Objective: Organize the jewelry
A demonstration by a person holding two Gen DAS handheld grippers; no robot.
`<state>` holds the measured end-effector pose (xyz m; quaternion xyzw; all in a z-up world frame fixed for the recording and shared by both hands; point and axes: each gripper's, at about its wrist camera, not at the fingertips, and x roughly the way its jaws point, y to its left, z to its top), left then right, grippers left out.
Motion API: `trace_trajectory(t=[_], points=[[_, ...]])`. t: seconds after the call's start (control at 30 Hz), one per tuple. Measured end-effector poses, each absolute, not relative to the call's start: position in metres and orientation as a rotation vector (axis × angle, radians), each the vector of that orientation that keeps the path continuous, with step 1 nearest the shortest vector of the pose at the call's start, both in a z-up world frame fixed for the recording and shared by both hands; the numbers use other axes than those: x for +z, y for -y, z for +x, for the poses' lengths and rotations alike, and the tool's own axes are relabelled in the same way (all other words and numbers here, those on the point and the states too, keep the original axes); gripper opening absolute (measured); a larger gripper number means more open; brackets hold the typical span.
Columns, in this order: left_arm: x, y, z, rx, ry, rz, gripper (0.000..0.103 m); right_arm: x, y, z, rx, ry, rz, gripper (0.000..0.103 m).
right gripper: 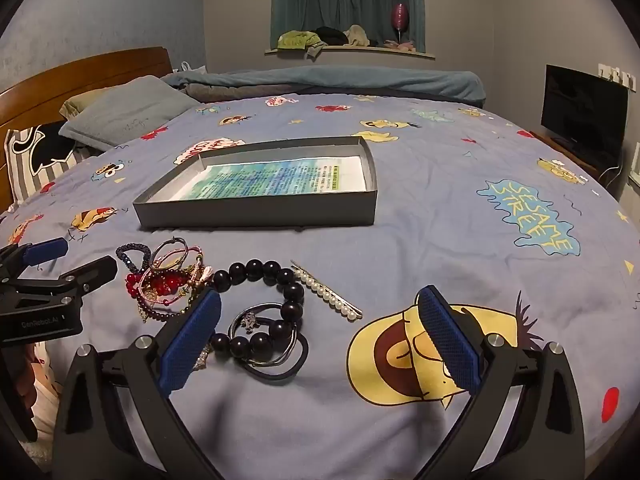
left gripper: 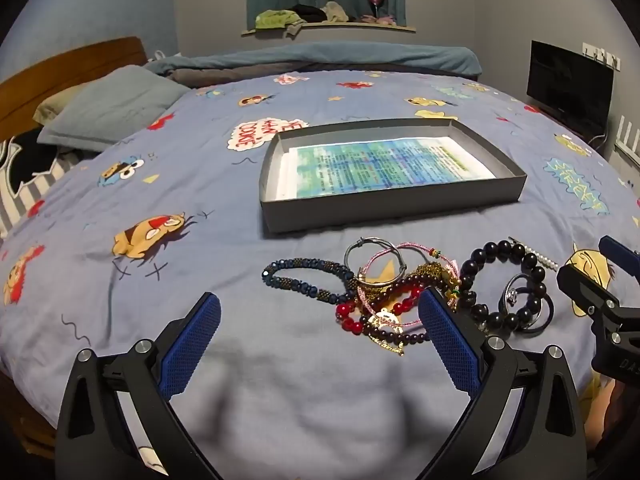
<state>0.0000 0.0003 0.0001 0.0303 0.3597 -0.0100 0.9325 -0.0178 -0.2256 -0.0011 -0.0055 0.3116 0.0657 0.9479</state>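
While the bed point(left gripper: 240, 380) under its blue cartoon-print cover carries everything, the shallow grey cardboard box point(left gripper: 394, 200) with a printed paper sheet in it sits mid-bed, just beyond the jewelry. Both blue-padded black hand-held grippers tilt down over the near edge, the left hand-held gripper point(left gripper: 320, 320) and right hand-held gripper point(right gripper: 320, 314) each spread wide, holding nothing. Jewelry in front of box: tangled pile of red, pink and gold bracelets point(left gripper: 388, 300), dark blue beaded bracelet point(left gripper: 304, 276) at its left, big black round-bead bracelet point(right gripper: 276, 308) right, over a black hair tie point(right gripper: 280, 372), slim pearl hair clip point(right gripper: 330, 294) just beside it.
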Motion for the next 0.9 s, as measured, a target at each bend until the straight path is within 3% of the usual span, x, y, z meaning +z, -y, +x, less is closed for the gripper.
trace_trajectory(t=[0.9], points=[[0.0034,-0.0024,-0.003,-0.013,-0.73,0.074,0.098,-0.0004,0.225,-0.0194,0.135,-0.629,-0.01,0.097]])
